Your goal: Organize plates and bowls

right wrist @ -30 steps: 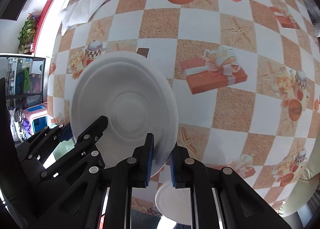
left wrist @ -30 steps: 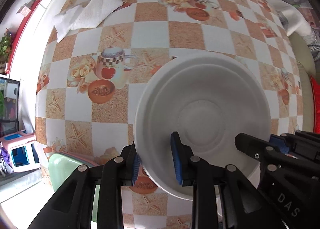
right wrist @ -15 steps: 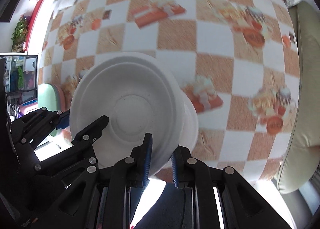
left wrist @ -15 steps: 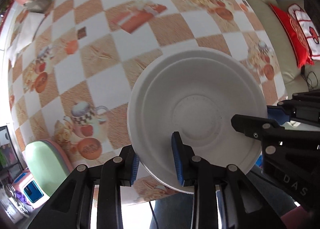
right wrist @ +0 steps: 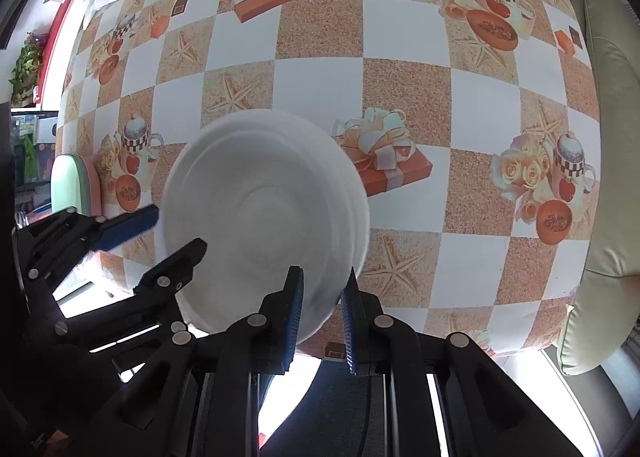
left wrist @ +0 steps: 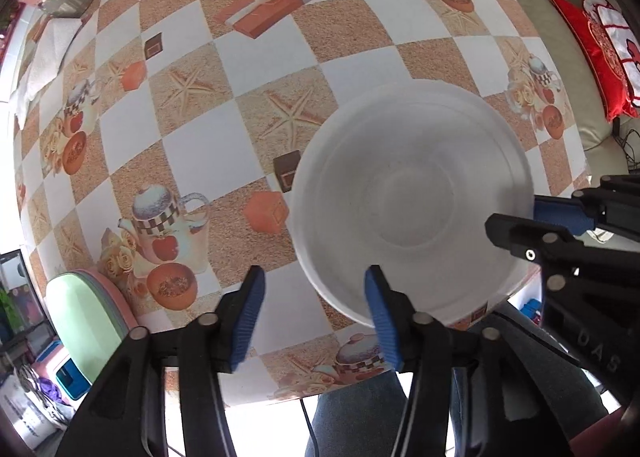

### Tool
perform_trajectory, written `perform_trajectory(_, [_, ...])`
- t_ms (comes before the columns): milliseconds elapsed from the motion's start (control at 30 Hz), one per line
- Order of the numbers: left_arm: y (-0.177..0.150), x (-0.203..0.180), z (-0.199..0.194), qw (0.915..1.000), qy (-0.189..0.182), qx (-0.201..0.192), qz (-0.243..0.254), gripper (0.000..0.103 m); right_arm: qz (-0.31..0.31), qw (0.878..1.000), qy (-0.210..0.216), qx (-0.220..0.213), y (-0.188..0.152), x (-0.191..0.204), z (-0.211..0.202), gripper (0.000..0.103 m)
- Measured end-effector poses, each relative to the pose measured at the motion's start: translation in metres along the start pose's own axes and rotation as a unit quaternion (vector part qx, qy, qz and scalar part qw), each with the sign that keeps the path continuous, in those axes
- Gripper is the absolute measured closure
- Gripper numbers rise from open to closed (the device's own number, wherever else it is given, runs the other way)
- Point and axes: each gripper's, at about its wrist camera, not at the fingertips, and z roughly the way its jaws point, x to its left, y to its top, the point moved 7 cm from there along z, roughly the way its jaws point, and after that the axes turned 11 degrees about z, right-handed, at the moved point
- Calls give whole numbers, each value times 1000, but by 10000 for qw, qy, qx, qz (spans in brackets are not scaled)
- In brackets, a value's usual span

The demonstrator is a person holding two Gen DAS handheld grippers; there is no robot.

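Black claw (left wrist: 316,309) frames, blue ribbed pads (left wrist: 250,317), silver rivets, dark trousers (left wrist: 352,417).

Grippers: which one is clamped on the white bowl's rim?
The right gripper: its pads pinch the white bowl at the rim. The left gripper has its jaws opening, with the rim between them but untouched.
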Motion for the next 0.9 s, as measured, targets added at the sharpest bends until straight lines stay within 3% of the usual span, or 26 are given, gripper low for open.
perform_trajectory(133, [-3, 5, -7, 9997, 113, -110, -162, 25, 95, 9999, -102, -49, 1, -8, -1, 84])
perform_trajectory(200, [-4, 6, -10, 9996, 123, -134, -211, 24, 171, 9998, -114, -72, 1, -11, -2, 83])
perform_trajectory(233, [-5, 7, -11, 9995, 111, -157, -261, 24, 206, 9997, -123, -89, 1, -13, -3, 78])
perform_trajectory(267, [-5, 8, -12, 9993, 118, -178, -310, 23, 245, 9996, -126, -111, 1, -14, -4, 69])
perform_trajectory(300, [-6, 8, -12, 9992, 124, -186, -336, 23, 274, 9994, -124, -146, 2, -15, -6, 37])
perform_trajectory(333, [-6, 10, -12, 9991, 118, -190, -354, 19, 291, 9993, -113, -214, 3, -15, -8, 19])
perform_trajectory(400, [-6, 13, -11, 9990, 80, -191, -399, 16, 280, 9988, -94, -392, 5, -18, -16, 19])
perform_trajectory(467, [-8, 12, -9, 9991, 156, -116, -381, 1, 282, 9987, -79, -420, 7, -21, -20, 19])
perform_trajectory(567, [-9, 12, -7, 9990, 335, -36, -278, 0, 306, 9986, 23, -440, 9, -22, -22, 18])
perform_trajectory(633, [-10, 9, -5, 9991, 351, -9, -223, 0, 341, 9983, 9, -481, 11, -24, -23, 0])
perform_trajectory(900, [-9, 11, 7, 9992, 157, 181, -327, 0, 551, 9977, 37, -398, 8, -27, -18, 0])
